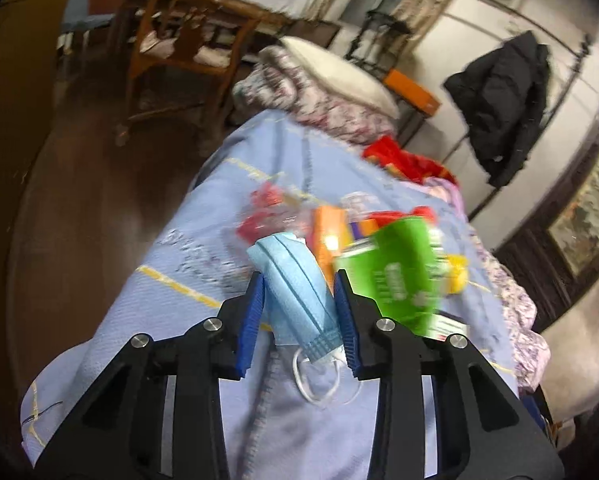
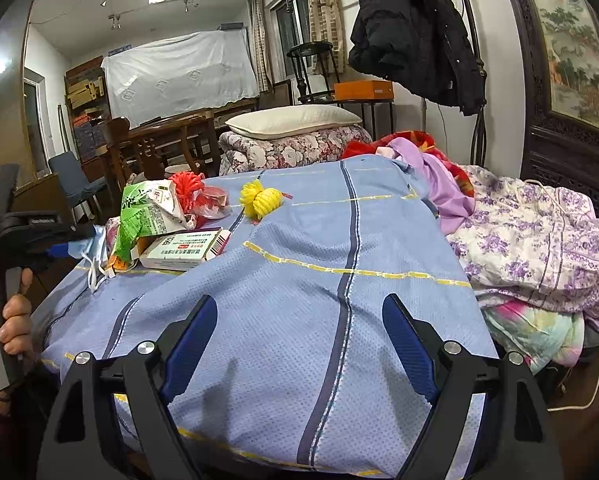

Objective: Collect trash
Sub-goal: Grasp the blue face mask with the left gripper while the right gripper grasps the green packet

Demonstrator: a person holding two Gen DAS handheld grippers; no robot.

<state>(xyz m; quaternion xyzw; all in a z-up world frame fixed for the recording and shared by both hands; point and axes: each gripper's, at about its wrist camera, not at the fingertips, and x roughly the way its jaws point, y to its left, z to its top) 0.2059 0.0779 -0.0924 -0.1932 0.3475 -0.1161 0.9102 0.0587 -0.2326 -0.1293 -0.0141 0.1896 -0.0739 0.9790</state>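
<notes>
We see the left gripper [image 1: 299, 280] pinching a crumpled blue face mask [image 1: 295, 280] between its blue pads, the white ear loops hanging below the jaws over the blue bedspread [image 1: 203, 240]. The right gripper [image 2: 299, 312] stands spread wide with nothing between its fingers, only bedspread beneath.

The right wrist view alone gives us the hand [image 2: 13, 316] around the left gripper's handle at far left, and sharp detail of the trash ahead and to its left: a green packet [image 2: 139, 212], a white medicine box [image 2: 187, 250], a yellow pompom [image 2: 261, 198], a red pompom [image 2: 185, 188]. The left wrist view is blurred; there the green packet sits just right of the fingertips.
</notes>
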